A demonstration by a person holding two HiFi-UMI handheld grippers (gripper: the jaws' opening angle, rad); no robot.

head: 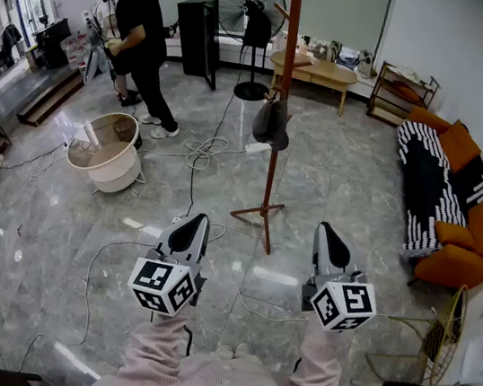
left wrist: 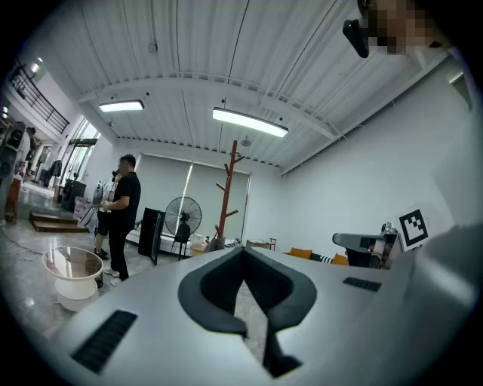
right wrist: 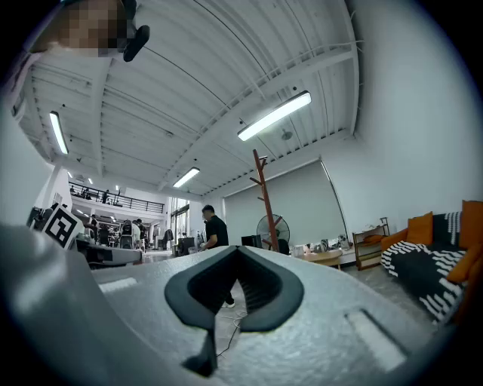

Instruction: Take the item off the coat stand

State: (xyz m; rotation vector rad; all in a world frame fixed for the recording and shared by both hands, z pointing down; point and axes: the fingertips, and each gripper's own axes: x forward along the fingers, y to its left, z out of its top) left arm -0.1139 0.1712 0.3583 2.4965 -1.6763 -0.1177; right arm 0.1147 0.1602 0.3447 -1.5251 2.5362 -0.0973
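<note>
the left tool [head: 191, 223] is pressed together on nothing. ahead, between the two tools in the head view and well apart from both, rises the coat stand [head: 289, 50]. what seems a dark hat [head: 272, 121] hangs from a low peg on its left side. it looks soft and light, likely to sag, so pinching its edge near the peg and lifting should free it. the right tool [head: 329, 235] is likewise closed tight and empty.

Bright, even light comes from long ceiling strip lights [left wrist: 250, 122], throwing white glare patches on the glossy marble floor [head: 36, 228] and only faint shadows, while every view bows strongly toward its edges, both gripper views darken to black corners, and their nearest foreground is soft.
</note>
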